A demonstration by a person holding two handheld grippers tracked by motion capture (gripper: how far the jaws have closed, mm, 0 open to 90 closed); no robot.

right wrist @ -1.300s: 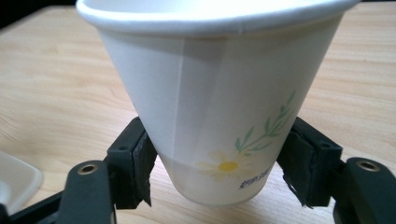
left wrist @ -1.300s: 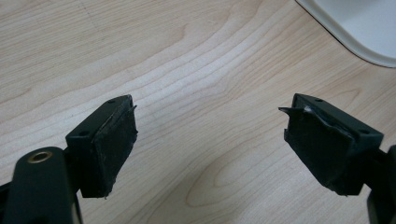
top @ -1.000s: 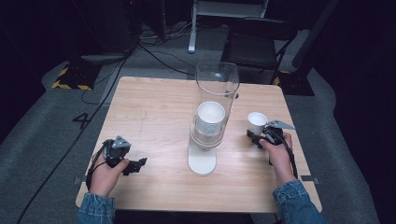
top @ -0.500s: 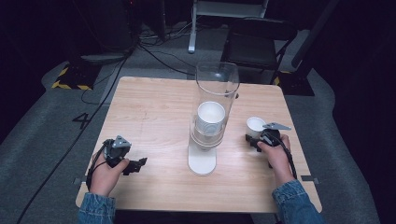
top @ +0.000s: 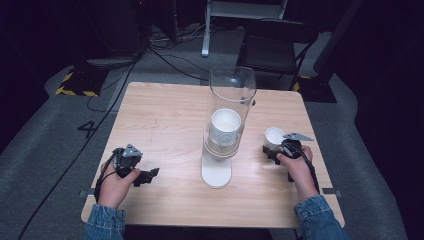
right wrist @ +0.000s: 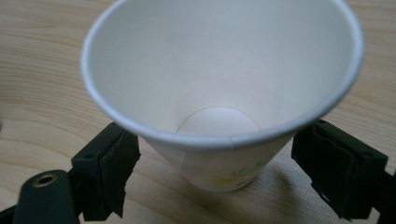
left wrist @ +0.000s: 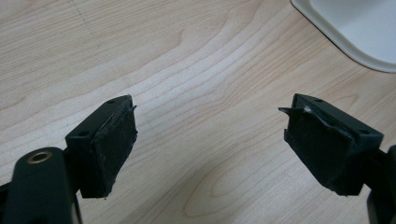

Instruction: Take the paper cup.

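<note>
A wooden table (top: 165, 115) carries a tall clear tube (top: 231, 107) standing upright on a white base (top: 216, 174), about midway between the left and right edges. White cups (top: 225, 125) sit stacked inside the tube. Near the right edge a single white cup (top: 273, 136) stands just beside the right gripper (top: 270, 153), held in a hand. Toward the near left corner, the left gripper (top: 150, 175) rests low over bare wood, well apart from the base.
</note>
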